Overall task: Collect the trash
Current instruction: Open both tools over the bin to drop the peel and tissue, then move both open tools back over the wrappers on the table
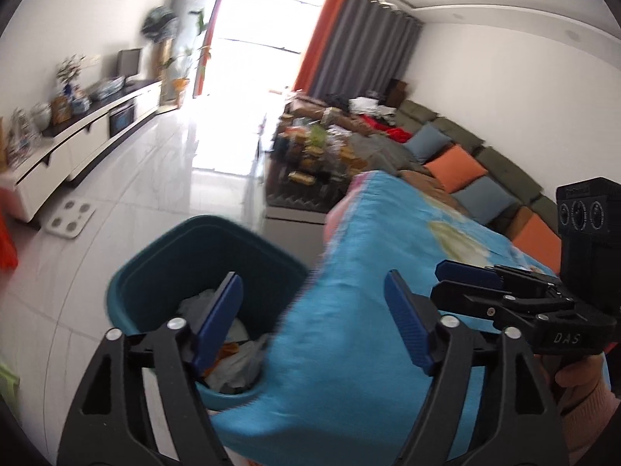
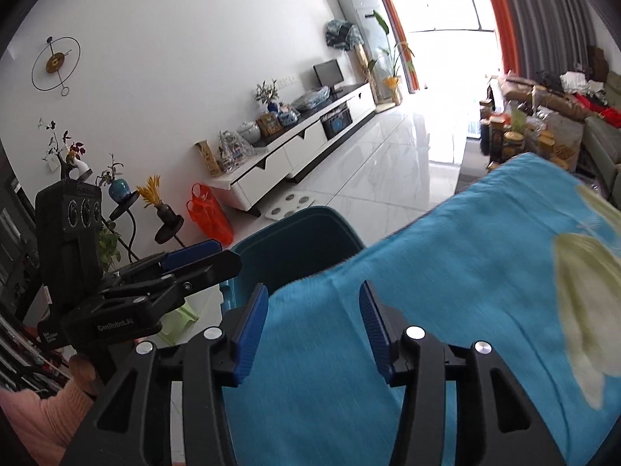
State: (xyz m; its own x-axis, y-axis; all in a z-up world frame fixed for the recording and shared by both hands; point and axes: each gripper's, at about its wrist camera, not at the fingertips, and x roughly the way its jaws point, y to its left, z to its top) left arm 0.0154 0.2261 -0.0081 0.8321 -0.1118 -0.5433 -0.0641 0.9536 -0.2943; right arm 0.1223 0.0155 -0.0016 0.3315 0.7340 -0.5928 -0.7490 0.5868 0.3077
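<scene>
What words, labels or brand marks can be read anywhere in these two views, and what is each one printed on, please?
"DAS": on the body of the right gripper, seen from the left wrist view.
"GenRobot.AI": on the body of the left gripper, seen from the right wrist view.
A small white label beside "GenRobot.AI": too small to read.
Print on the boxes on the TV cabinet: too blurred to read.

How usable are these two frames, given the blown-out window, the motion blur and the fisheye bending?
Left wrist view: the window is blown out to white and glares on the floor; the far table clutter and the blue cloth are smeared; the walls bow. Right wrist view: the window is again overexposed; the blue cloth is streaked, yet the TV cabinet reads fairly sharp.
</scene>
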